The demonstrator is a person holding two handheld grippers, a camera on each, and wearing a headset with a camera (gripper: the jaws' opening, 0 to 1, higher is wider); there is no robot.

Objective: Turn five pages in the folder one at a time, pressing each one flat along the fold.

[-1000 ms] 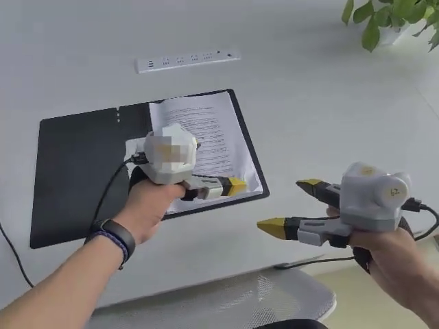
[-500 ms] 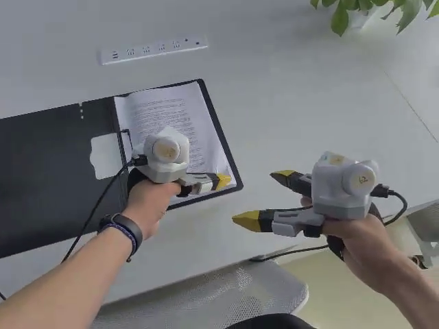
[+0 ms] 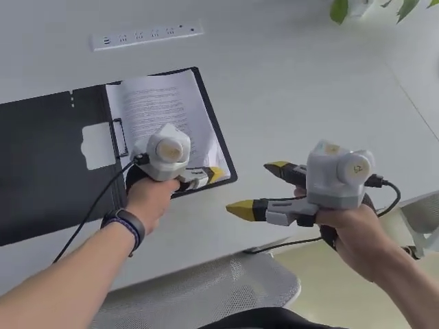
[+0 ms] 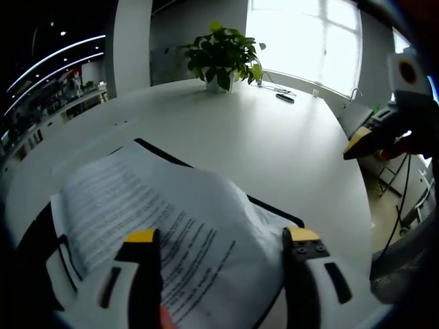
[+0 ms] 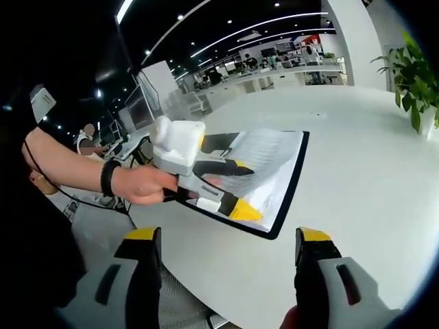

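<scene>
**A:** ok so where's the folder [image 3: 48, 157] at?

**B:** It's lying open on the white worktop [image 3: 309, 89], black cover out to the left and a stack of printed sheets on the right half. The left gripper [image 3: 218, 173] is over the near right corner of the top page [image 3: 161, 110]. From the head view I honestly can't tell how its jaws stand, the body hides them. Its own view sorts that out: jaws wide apart with the page corner in between. Can't tell if they're touching the paper.

**A:** and the other one?

**B:** The right gripper [image 3: 259, 186] is off to the right of the folder, past the worktop's front edge and above a mesh chair [image 3: 206, 288]. Its jaws are spread with nothing in them. Its own view looks back at the left one, with a wristband [image 5: 107, 177] on that arm.

**A:** what's the room like?

**B:** The left gripper view has a potted plant [image 4: 219, 55] at the far end of the worktop and bright windows [image 4: 302, 34] behind it. The right gripper view has ceiling lights and rows of desks further back. A power strip [image 3: 147, 35] sits beyond the folder.

**A:** space to move?

**B:** Plenty. The worktop is bare to the right of the folder and beyond it. Only the folder's near right corner sits close to the front edge.
</scene>
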